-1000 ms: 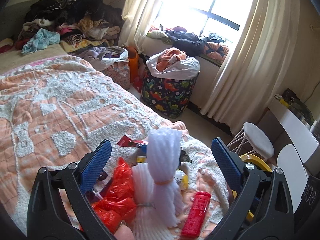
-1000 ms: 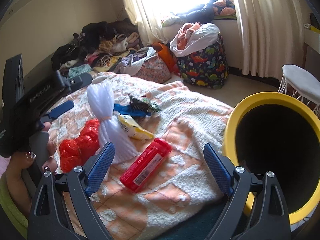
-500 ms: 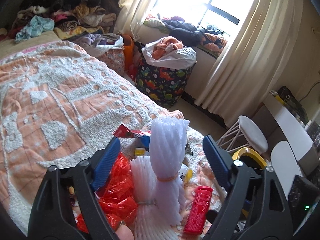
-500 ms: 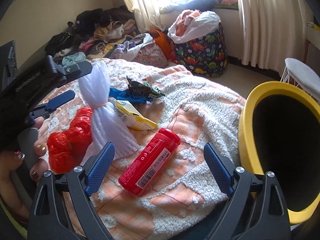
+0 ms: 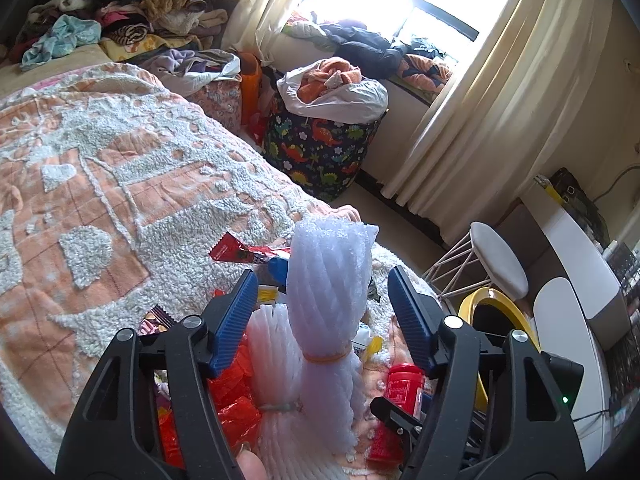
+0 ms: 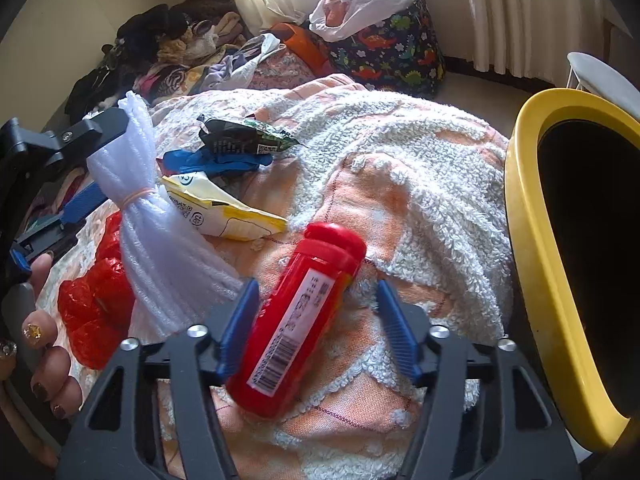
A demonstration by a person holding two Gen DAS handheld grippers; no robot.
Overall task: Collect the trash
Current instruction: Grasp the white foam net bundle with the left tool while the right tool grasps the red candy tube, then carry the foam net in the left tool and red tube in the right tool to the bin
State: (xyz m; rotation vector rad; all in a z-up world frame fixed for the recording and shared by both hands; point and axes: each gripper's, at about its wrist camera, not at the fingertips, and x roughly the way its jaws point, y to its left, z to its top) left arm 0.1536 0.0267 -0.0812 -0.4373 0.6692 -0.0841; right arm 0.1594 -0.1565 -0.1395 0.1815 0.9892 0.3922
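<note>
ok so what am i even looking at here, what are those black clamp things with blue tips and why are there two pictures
No robot here: a person holds a hand-squeezed gripper in each hand, each with a fisheye camera looking along its blue fingers. One picture is from the left gripper, the other from the right gripper. Both hover over a bedspread strewn with trash beside a yellow bin. The left one is closing around a white foam-net bundle, the right one around a red bottle; neither visibly pinches yet. A red plastic bag and snack wrappers also lie there.
</note>
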